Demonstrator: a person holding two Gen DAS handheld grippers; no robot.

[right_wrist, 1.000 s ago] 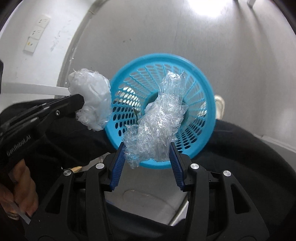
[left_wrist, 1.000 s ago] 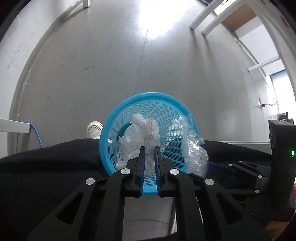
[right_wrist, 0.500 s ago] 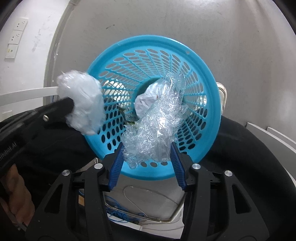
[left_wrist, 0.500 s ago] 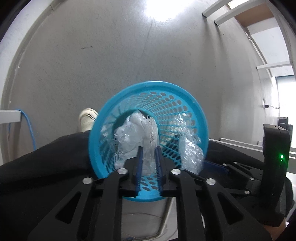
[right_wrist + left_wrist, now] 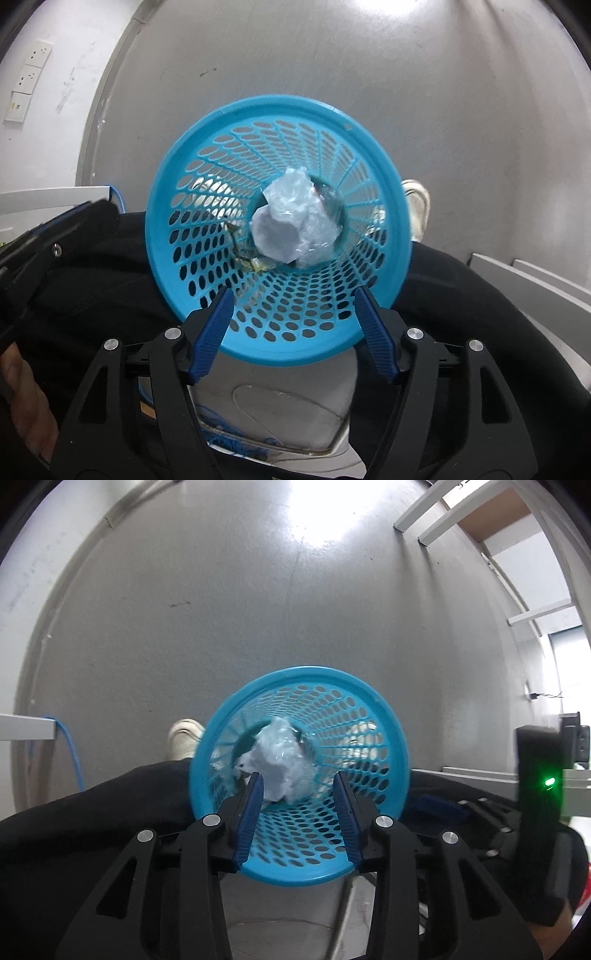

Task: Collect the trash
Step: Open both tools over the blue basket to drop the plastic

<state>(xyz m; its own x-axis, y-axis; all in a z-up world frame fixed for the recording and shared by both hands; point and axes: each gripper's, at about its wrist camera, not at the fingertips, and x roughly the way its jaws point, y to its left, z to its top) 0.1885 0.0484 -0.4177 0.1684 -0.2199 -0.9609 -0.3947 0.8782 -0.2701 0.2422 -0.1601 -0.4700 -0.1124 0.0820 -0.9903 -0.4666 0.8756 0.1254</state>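
At the bottom of the blue perforated wastebasket (image 5: 280, 332) lies the crumpled plastic trash (image 5: 295, 225), dropped; both hand-held grippers, left (image 5: 298, 797) and right (image 5: 293, 314), are opening and empty; no further litter shows.

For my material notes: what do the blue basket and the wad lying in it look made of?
Basket: moulded plastic, likely, with a smooth semi-gloss rim and even rows of punched holes. Wad: thin crumpled plastic film, it seems, whitish and translucent, with sharp creases and small glints; part may be paper.
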